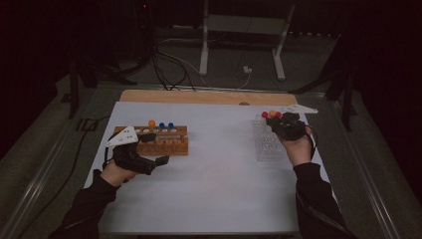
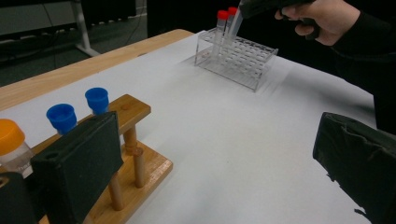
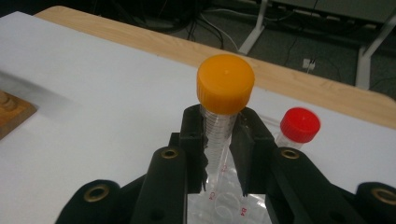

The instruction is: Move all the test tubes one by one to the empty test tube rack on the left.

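My right gripper (image 3: 219, 140) is shut on a clear tube with an orange cap (image 3: 225, 84), holding it upright just above the clear plastic rack (image 3: 224, 200). A red-capped tube (image 3: 300, 125) stands in that rack beside it. In the high view the right gripper (image 1: 283, 124) is over the rack's far end (image 1: 268, 144), with the orange cap (image 1: 272, 113) between two red caps. My left gripper (image 2: 219, 163) stands wide open with nothing between its jaws. One of its jaws is beside the wooden rack (image 2: 135, 154), which holds two blue-capped tubes (image 2: 97, 99) and an orange-capped one (image 2: 9, 135).
A white sheet (image 1: 219, 164) covers the table, with a bare wooden strip (image 1: 199, 96) along the far edge. Beyond the table are a desk frame (image 1: 239, 30) and cables (image 1: 169, 64) on the floor. The two racks sit well apart.
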`<state>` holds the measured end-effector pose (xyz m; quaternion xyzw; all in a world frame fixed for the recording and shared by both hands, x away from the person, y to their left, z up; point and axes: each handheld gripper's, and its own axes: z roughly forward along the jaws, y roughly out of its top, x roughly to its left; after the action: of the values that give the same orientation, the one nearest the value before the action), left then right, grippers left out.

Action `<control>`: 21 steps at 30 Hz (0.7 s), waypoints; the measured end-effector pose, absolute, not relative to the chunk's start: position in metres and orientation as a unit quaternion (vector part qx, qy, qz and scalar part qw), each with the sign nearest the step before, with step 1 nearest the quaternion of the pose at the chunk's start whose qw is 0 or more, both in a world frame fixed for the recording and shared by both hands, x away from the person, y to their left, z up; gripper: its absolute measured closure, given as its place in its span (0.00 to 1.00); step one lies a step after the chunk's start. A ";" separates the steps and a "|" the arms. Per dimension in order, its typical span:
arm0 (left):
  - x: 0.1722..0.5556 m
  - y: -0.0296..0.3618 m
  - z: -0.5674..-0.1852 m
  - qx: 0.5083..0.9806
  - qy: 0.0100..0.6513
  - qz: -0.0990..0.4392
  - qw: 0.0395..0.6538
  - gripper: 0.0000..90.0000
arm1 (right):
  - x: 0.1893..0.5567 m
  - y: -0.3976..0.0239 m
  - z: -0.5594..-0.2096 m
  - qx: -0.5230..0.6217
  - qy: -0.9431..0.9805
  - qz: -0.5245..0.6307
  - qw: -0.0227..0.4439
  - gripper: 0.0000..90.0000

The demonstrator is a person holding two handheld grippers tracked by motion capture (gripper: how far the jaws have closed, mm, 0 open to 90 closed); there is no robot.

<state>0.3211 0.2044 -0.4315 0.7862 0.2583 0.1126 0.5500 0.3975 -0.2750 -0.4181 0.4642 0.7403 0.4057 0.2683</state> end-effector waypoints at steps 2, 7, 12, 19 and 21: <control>0.321 0.204 -0.431 0.786 0.258 0.111 0.550 0.02 | 0.394 -0.275 -0.414 0.460 0.739 0.412 0.270 0.84; 0.322 0.201 -0.430 0.787 0.255 0.105 0.552 0.02 | 0.383 -0.270 -0.406 0.442 0.744 0.423 0.269 0.84; 0.321 0.198 -0.429 0.790 0.250 0.102 0.550 0.02 | 0.372 -0.263 -0.402 0.423 0.752 0.436 0.257 0.84; 0.322 0.191 -0.429 0.795 0.243 0.092 0.548 0.02 | 0.354 -0.246 -0.406 0.390 0.776 0.437 0.235 0.84; 0.323 0.188 -0.428 0.796 0.242 0.089 0.548 0.02 | 0.348 -0.240 -0.409 0.379 0.783 0.437 0.226 0.84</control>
<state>0.3227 0.1883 -0.4280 0.7956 0.2415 0.0892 0.5484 0.3482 -0.2403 -0.4089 0.3795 0.7832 0.4375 0.2262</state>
